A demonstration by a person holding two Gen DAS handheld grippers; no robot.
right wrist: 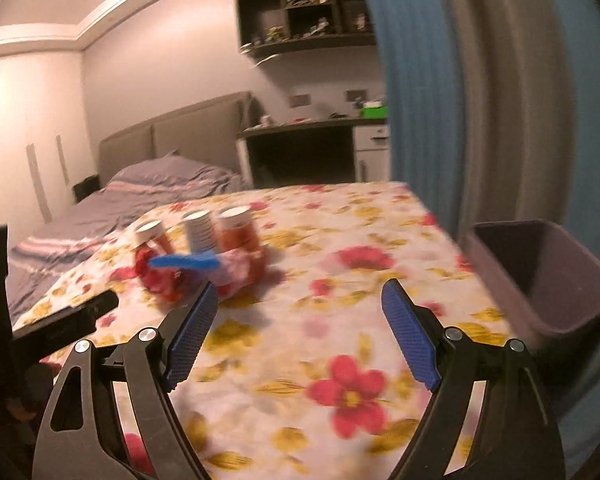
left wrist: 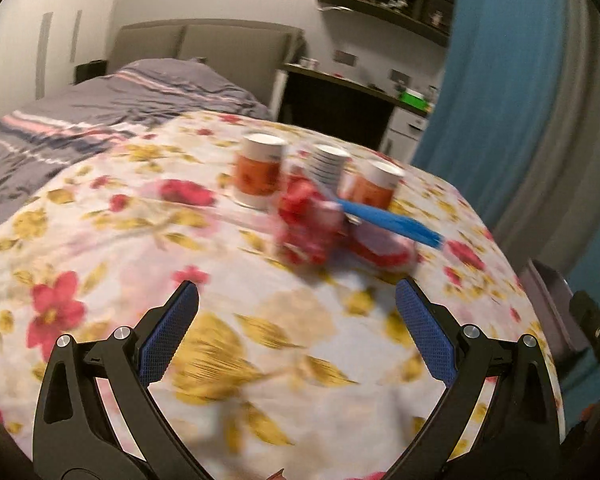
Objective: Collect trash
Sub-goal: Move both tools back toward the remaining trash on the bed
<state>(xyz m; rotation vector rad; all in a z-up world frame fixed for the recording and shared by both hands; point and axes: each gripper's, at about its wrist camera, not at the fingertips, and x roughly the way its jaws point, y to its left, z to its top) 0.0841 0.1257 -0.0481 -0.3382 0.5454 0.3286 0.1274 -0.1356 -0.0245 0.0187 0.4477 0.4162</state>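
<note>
— What do you count on the cloth?
— I see three cups [left wrist: 260, 168], two red wrappers [left wrist: 306, 220] and one blue stick [left wrist: 388, 222].
— Bins?
— I see one bin [right wrist: 540, 280], and my two grippers.

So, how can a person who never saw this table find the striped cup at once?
Look at the table with the floral cloth, at the cluster of three paper cups beyond the red wrappers. The striped cup stands in the middle; its neighbours have orange prints, while it alone has thin dark horizontal lines on white.
</note>
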